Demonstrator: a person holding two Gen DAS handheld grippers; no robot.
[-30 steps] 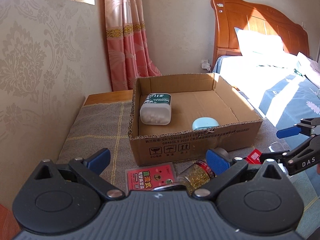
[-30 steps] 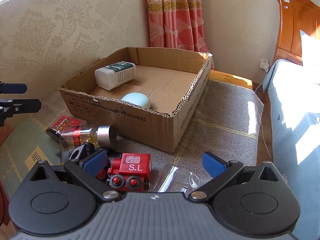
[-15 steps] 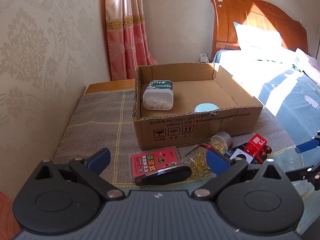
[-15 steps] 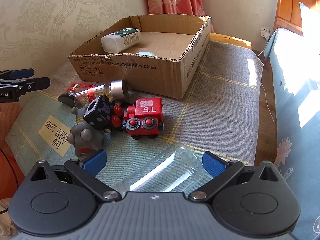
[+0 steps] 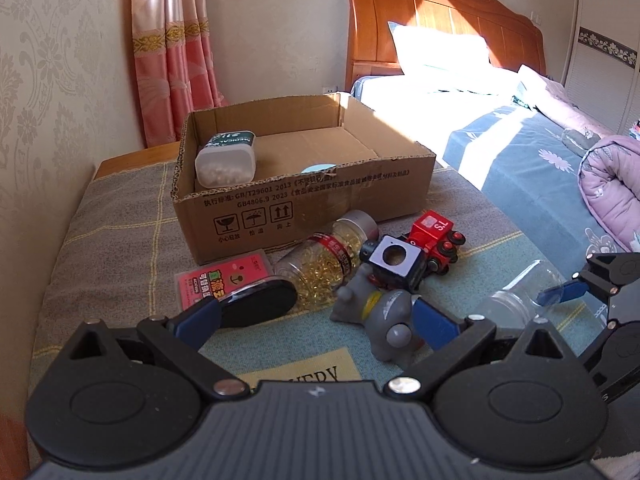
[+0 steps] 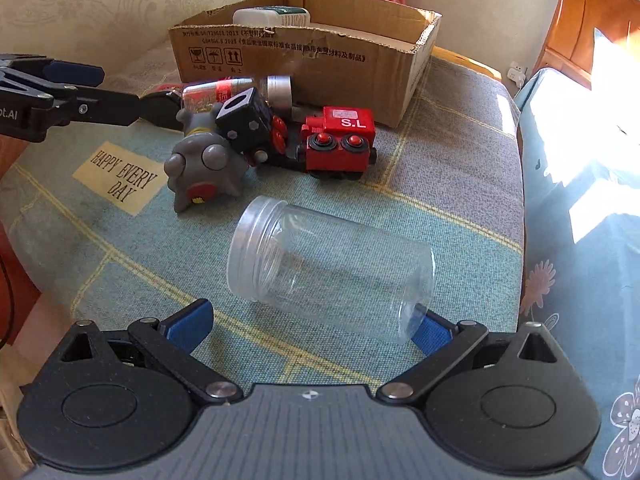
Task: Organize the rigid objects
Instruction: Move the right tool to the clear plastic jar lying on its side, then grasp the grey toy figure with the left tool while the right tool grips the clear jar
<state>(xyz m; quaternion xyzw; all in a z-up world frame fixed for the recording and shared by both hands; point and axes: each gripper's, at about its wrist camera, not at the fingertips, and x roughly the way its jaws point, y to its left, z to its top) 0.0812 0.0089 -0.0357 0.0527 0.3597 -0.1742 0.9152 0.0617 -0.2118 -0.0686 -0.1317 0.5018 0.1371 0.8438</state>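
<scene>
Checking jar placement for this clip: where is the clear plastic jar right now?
In the right wrist view, the clear plastic jar lies on its side between the open right gripper fingers, nearer than the red toy train.

Past the fingers, a pink curtain (image 5: 168,52) hangs at the far left against patterned wallpaper (image 5: 48,80). To their right stands a bed (image 5: 520,140) with a wooden headboard (image 5: 440,24), white pillow (image 5: 436,46) and pink quilt (image 5: 612,184).

Toy train (image 6: 340,142) lies between cardboard box (image 6: 320,60) and empty jar (image 6: 332,276).
</scene>
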